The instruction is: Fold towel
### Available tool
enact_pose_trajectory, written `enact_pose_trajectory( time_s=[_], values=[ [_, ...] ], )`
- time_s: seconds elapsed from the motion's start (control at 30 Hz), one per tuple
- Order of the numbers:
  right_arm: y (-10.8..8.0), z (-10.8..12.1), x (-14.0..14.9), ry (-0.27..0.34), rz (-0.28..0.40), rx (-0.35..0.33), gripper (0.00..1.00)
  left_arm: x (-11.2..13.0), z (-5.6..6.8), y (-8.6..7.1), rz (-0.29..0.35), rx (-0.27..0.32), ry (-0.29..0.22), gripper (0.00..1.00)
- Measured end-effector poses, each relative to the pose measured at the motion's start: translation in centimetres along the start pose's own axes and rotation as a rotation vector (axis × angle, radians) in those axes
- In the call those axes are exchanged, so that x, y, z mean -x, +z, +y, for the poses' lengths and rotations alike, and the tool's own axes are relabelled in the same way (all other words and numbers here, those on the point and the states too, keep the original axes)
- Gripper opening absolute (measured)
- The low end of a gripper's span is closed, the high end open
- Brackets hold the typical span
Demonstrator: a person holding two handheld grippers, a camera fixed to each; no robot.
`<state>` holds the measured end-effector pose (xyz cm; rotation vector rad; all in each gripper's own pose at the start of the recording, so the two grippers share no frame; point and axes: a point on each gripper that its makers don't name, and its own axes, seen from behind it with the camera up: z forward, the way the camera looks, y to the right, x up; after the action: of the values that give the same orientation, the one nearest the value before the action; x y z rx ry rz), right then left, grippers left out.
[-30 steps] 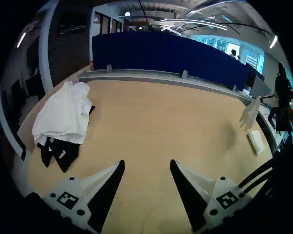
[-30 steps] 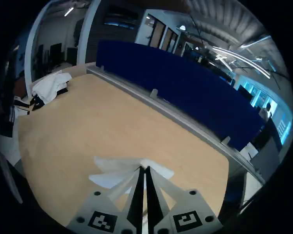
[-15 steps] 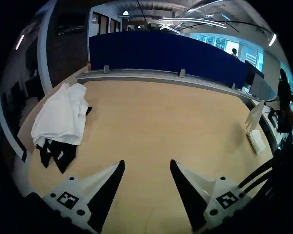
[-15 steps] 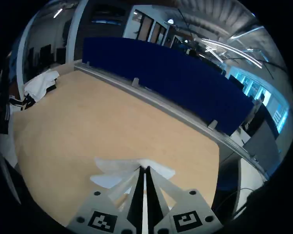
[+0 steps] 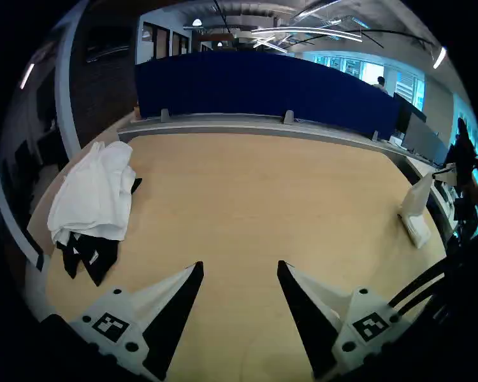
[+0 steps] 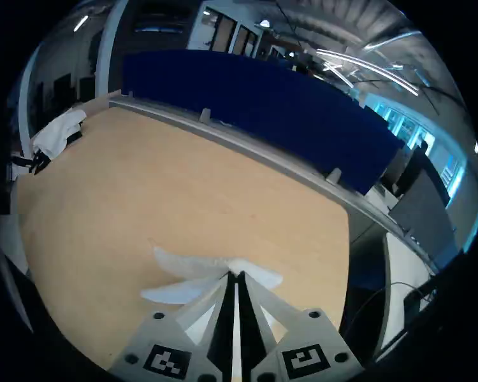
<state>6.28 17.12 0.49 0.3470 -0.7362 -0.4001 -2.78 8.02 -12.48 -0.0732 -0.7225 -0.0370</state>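
Observation:
My right gripper (image 6: 234,275) is shut on a white towel (image 6: 194,277), whose folds spread to both sides of the fingertips, a little above the wooden table (image 6: 143,191). In the left gripper view that towel (image 5: 419,193) hangs at the table's far right, over a small folded white towel (image 5: 417,230) lying near the edge. My left gripper (image 5: 239,268) stands open above the table's near side with nothing between its fingers.
A pile of white cloth (image 5: 94,191) lies on black cloth (image 5: 86,256) at the table's left end, also seen far off as the white pile (image 6: 55,132). A blue partition (image 5: 264,83) runs along the back edge. A person (image 5: 463,153) stands beyond the right end.
The right gripper, still shut on the towel, has moved towards the table's right end and lower, over the folded towel. The left gripper's view has swung slightly to the right; its fingers stay open.

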Motion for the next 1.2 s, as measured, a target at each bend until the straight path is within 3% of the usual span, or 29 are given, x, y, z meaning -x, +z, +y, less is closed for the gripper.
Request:
enact_pose_trajectory(
  time_s=[0.5,0.9,1.2],
  values=[
    [-1.1,2.0,8.8,0.109,-0.105,0.057,0.03,-0.1,0.8,0.0,-0.001,0.006,0.018,0.85],
    [-1.5,1.3,15.8,0.194,-0.205,0.082,0.03,-0.1,0.7,-0.2,0.002,0.003,0.017,0.85],
    [-0.4,0.8,20.2,0.279,-0.27,0.104,0.03,-0.1,0.5,-0.5,0.003,-0.003,0.022,0.85]
  ],
)
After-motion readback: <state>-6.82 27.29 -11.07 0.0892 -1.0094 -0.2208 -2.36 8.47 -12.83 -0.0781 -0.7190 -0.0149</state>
